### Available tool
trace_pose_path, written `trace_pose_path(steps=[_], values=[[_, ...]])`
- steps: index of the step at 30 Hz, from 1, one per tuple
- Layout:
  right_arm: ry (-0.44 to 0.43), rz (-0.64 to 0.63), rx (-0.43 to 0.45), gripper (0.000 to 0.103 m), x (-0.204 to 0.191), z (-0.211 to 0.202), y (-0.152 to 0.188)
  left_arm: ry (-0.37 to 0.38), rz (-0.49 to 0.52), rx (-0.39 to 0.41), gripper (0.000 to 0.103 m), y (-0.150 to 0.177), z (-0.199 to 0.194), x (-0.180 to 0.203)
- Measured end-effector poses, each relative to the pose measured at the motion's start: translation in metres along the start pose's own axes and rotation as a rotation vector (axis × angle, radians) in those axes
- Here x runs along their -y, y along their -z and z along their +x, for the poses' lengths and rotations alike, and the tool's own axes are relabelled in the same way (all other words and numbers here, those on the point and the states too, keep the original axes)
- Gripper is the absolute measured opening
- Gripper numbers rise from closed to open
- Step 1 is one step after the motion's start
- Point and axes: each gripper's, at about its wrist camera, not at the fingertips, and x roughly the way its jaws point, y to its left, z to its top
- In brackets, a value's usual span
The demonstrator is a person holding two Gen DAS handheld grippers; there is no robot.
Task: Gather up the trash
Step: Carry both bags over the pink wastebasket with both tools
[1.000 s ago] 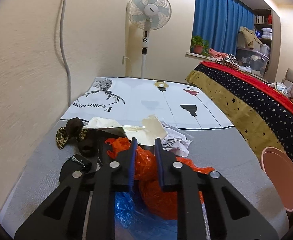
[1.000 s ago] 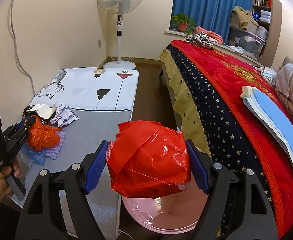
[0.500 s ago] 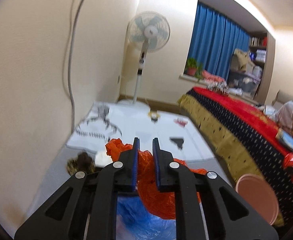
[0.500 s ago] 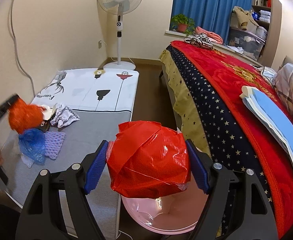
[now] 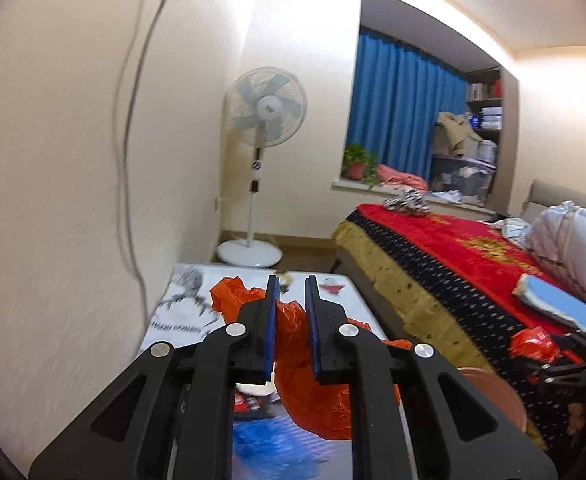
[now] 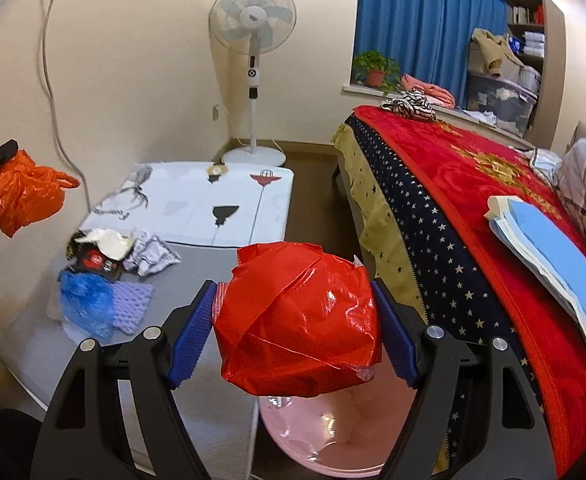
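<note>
Red wrapper [image 6: 297, 320] hangs above the pink bin [image 6: 325, 444].

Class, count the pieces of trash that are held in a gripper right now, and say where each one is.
2. The orange plastic bag hangs from the left gripper, lifted above the low table. The red foil wrapper sits between the right gripper's fingers, over the pink bin.

A crumpled orange plastic bag [image 6: 21, 192] hung in the air, clear of the tabletop [image 6: 197, 344], pinched at its top. A red shiny wrapper ball [image 6: 297, 320], creased and taped, sat above the pink bin [image 6: 333, 440]. Near the tabletop's left edge lay a blue plastic bag [image 6: 83, 300], a purple foam net [image 6: 131, 304], a black packet [image 6: 95, 260] and crumpled white paper [image 6: 149, 252].
</note>
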Motion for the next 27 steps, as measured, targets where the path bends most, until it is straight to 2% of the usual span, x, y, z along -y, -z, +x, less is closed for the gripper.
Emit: trace_pose_path(steps=[7, 14, 20, 27], values=[[-0.038, 0.061, 0.054, 0.075, 0.009, -0.052, 0.000, 0.129, 0.016, 0.000, 0.013, -0.022, -0.018, 0.048], [-0.017, 0.099, 0.080, 0.075, 0.037, -0.083, 0.000, 0.226, 0.032, -0.012, 0.013, -0.018, -0.025, 0.099], [0.055, 0.096, 0.080, 0.075, 0.070, -0.077, 0.002, 0.281, 0.045, -0.062, 0.013, 0.001, -0.004, 0.145], [0.131, 0.095, 0.067, 0.075, 0.111, -0.043, 0.004, 0.333, 0.114, -0.165, 0.013, 0.035, 0.053, 0.206]])
